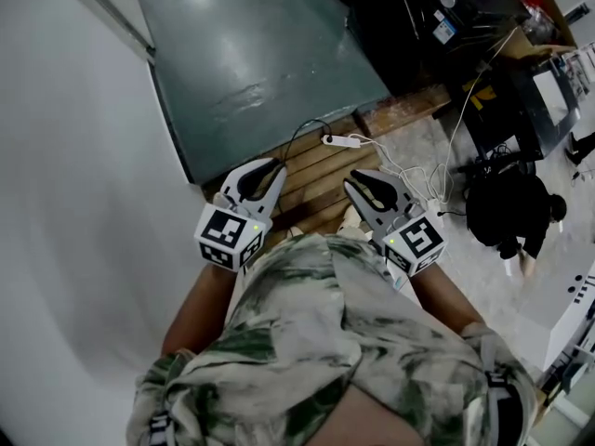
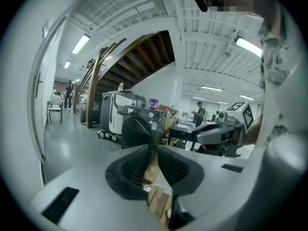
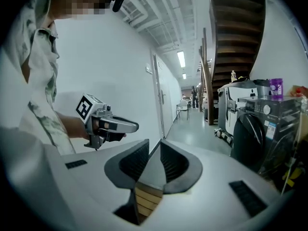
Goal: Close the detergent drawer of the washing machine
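Observation:
I hold both grippers close in front of my body, far from the machine. My left gripper is shut with nothing between its dark pads, whose tips meet in the left gripper view. My right gripper is shut and empty as well. The dark washing machine stands at the upper right of the head view. Its round door shows ahead in the left gripper view and at the right in the right gripper view. I cannot make out the detergent drawer in any view. Each gripper sees the other beside it.
Wooden planks lie under the grippers, with a white power strip and cables across them. A white wall runs along the left. Grey-green floor stretches ahead. A figure in dark clothes crouches at the right. A staircase rises beyond.

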Demonstrator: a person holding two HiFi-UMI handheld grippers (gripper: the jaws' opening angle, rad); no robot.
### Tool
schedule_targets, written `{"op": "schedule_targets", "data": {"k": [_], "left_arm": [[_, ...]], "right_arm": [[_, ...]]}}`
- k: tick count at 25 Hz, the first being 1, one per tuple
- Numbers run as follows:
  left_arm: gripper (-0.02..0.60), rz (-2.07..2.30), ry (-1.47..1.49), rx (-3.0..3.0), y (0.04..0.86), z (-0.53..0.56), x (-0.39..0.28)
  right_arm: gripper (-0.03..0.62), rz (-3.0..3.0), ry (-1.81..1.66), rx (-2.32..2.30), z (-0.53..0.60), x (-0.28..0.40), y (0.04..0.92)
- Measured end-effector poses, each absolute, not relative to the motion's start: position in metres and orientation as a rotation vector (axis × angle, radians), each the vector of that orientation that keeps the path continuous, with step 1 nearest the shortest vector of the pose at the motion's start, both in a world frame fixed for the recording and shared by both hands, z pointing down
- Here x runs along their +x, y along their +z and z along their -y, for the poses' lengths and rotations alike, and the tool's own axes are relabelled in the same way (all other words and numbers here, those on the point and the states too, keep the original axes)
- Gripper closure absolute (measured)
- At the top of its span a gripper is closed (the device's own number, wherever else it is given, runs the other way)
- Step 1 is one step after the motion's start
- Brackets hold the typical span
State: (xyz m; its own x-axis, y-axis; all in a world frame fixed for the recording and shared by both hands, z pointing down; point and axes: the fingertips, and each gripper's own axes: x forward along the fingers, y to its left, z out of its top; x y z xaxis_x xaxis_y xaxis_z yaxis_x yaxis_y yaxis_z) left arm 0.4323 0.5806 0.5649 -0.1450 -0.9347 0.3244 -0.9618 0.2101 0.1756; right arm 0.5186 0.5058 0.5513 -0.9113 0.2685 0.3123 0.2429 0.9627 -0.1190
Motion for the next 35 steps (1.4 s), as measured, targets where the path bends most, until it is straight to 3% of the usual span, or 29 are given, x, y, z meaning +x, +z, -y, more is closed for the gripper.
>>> {"op": "schedule_targets", "data": {"k": [2,3,16,24,35], "left_arm": [[0.412,2.139,0.104,1.76,0.562,-0.581,0.429],[0.407,2.146,0.102,1.753,0.558,-0.58,0.426],[0.399,2.243,0.102,1.647,0.583,-0.577,0.343],[0.399,2.255,0.126,1.599,0.582,-0.524,0.247],[0.399,2.307,0.128,1.488,0.505,-0.416,0.122]], "right_arm": [[0.496,2.782,0.098,-0.382,-0.509,0.519,0.548],[0.496,2.782,0.1,-0.384,-0.508,0.52,0.545],[0.5,2.687,0.15,-0.457,-0.511,0.477,0.589],[0.51,2.662,0.093,-0.54,-0.456,0.377,0.612],[0.514,2.62,0.114,-0.656,-0.355,0.229,0.533]]}}
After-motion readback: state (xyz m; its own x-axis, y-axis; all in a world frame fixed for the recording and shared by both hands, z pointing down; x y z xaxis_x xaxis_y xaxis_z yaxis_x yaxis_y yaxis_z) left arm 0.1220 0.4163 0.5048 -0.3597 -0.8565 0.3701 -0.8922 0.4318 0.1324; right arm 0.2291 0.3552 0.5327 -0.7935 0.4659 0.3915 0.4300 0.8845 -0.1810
